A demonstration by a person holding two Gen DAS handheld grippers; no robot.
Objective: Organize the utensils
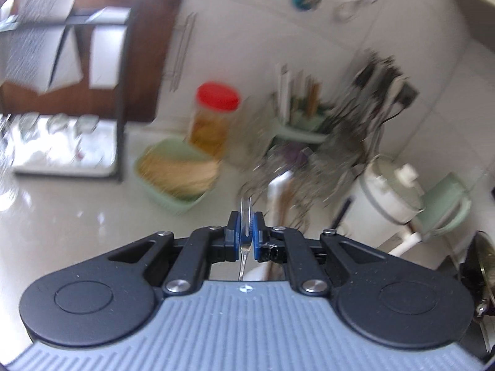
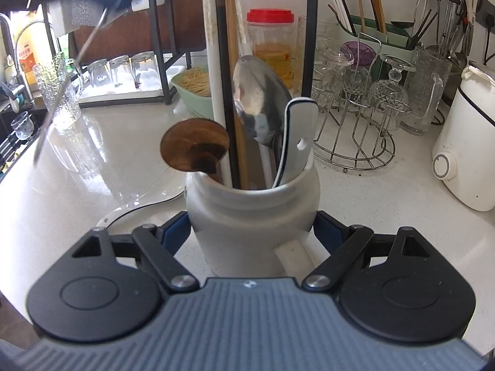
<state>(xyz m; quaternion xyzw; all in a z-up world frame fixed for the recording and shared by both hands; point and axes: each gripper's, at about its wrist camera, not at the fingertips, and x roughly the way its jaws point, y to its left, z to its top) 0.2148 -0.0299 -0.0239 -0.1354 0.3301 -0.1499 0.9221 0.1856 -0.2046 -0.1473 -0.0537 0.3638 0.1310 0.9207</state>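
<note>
- Left gripper (image 1: pixel 246 232) is clenched on a thin metal utensil (image 1: pixel 246 216) — its blue pads pinch the flat upper part, and the slim stem runs down between the fingers.
- In the right wrist view that utensil (image 2: pixel 58 92) hangs as a long slanting rod above the bench's left edge, beside the sink.
- Right gripper (image 2: pixel 252 232) grasps a white ceramic holder (image 2: pixel 252 201), one pad on each side of its body.
- Inside the holder stand a steel spoon (image 2: pixel 256 102), a wooden spoon (image 2: pixel 195 145), a white ceramic spoon (image 2: pixel 298 142) and chopsticks (image 2: pixel 230 61).
- Writing: an orange-labelled bottle (image 2: pixel 26 58) near the tap carries print too small to read; the red-lidded jar (image 2: pixel 272 49) shows no legible label.
</note>
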